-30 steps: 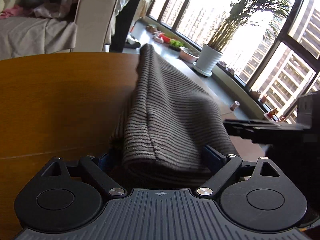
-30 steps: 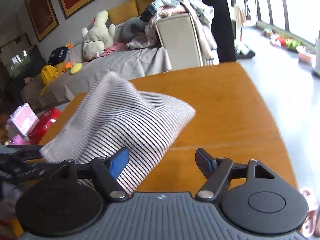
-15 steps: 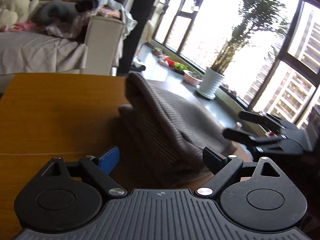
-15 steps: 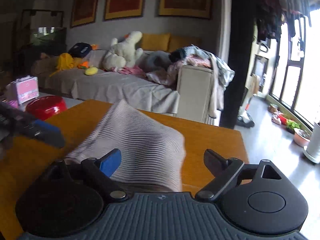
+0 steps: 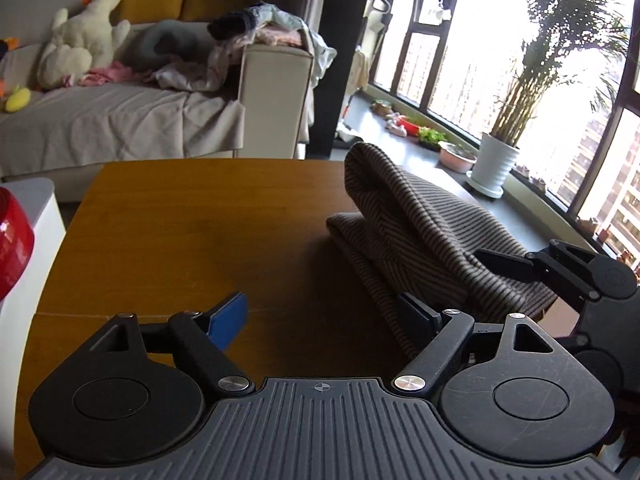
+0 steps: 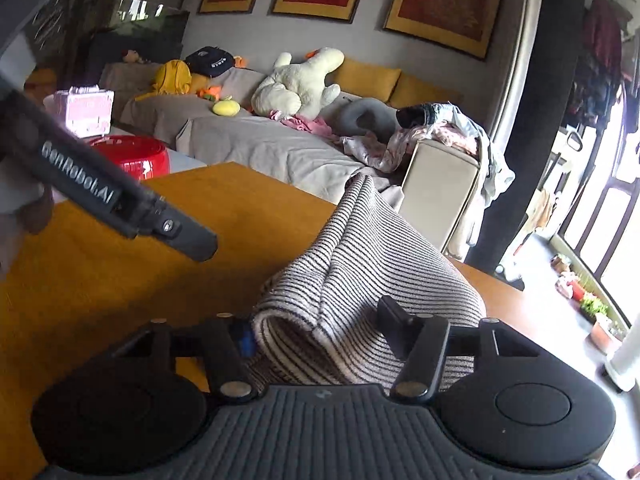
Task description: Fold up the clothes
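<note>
Folding is midway: right gripper (image 6: pixel 316 330) clamps the striped knit garment (image 6: pixel 360 264) while left gripper (image 5: pixel 320 316), jaws apart, needs a fresh hold on the edge beside its right finger.

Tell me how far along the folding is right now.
Done: the striped knit garment is already doubled into layers on the wooden table. In hand: the right gripper straddles its folded edge; the left gripper is open and empty beside it. Left: laying the raised end flat.
</note>
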Available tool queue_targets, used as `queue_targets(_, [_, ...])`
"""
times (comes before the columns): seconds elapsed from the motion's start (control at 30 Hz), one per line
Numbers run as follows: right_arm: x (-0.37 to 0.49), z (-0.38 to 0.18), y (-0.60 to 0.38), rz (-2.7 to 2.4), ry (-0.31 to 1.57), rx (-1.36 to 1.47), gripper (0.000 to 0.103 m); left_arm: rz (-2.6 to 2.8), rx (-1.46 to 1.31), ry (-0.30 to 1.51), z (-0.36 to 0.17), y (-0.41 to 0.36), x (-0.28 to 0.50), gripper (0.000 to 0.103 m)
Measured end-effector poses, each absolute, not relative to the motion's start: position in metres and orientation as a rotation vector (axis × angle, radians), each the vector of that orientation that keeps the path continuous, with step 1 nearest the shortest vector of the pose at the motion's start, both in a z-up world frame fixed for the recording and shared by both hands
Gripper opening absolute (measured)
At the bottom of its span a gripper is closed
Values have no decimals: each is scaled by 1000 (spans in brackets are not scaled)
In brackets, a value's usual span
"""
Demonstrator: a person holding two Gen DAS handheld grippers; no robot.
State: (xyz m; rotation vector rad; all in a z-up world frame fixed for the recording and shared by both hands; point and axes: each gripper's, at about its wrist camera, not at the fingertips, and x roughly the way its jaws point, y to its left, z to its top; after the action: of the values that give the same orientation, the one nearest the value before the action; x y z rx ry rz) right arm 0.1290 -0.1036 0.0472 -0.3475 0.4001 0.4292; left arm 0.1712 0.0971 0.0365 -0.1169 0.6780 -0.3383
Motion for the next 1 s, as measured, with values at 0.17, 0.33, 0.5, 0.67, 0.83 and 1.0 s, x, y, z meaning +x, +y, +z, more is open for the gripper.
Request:
queue_targets(0.17, [146, 72, -143, 409, 444, -175, 40, -545, -190, 722, 20, 75, 172, 63])
queue_targets(0.33, [168, 94, -158, 419, 462, -70, 37, -669, -153, 750, 3, 36, 175, 63])
queue_targets(0.5, [181, 65, -136, 569, 615, -72, 32, -707, -86, 755, -1, 23, 168, 64])
queue_targets(0.67, [175, 50, -134, 578, 609, -64, 37, -687, 10, 743, 5, 40, 148, 84])
queue_targets(0.83, [160, 40, -133, 574, 559, -122, 51, -546, -13, 745, 18, 92, 144, 82])
queue_targets(1.0, [137, 26, -104, 532, 461, -315, 67, -483, -198, 643, 63, 106, 181, 71])
